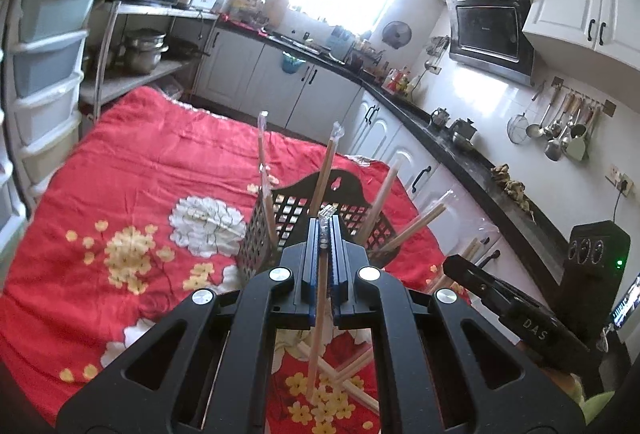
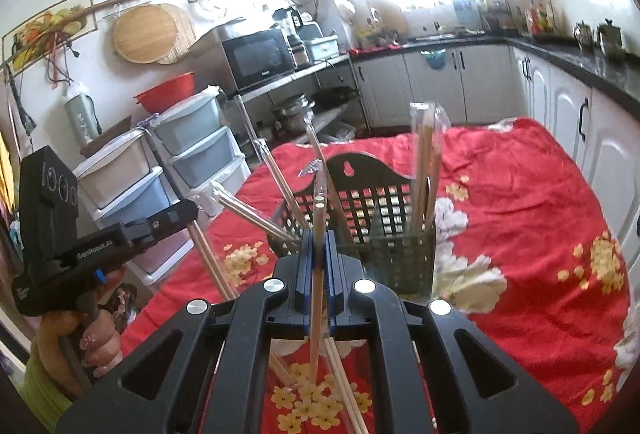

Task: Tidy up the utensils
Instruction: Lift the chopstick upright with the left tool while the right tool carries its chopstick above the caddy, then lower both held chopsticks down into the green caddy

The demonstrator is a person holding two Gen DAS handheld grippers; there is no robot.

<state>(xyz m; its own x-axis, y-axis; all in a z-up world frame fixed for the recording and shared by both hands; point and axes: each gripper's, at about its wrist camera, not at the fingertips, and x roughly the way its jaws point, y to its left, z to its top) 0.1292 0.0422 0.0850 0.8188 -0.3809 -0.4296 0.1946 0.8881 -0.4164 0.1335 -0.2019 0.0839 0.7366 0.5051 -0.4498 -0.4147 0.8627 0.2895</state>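
In the left wrist view my left gripper (image 1: 326,222) is shut on a wrapped pair of chopsticks (image 1: 318,318) that hangs down over the red cloth. Just beyond it stands the black utensil basket (image 1: 340,189), with several wrapped chopsticks (image 1: 325,169) leaning in it. At the right, my right gripper (image 1: 454,268) holds another pair. In the right wrist view my right gripper (image 2: 319,236) is shut on wrapped chopsticks (image 2: 317,298) in front of the basket (image 2: 362,169) and its grey mesh compartment (image 2: 404,258). A hand (image 2: 94,346) carries my left gripper (image 2: 192,211) at the left. Loose chopsticks (image 2: 344,390) lie on the cloth below.
A red floral cloth (image 1: 132,169) covers the table. Plastic drawer units (image 2: 192,149) stand along its left side. White cabinets under a dark counter (image 1: 452,149) run along the right side, and a shelf with a microwave (image 2: 260,55) stands behind.
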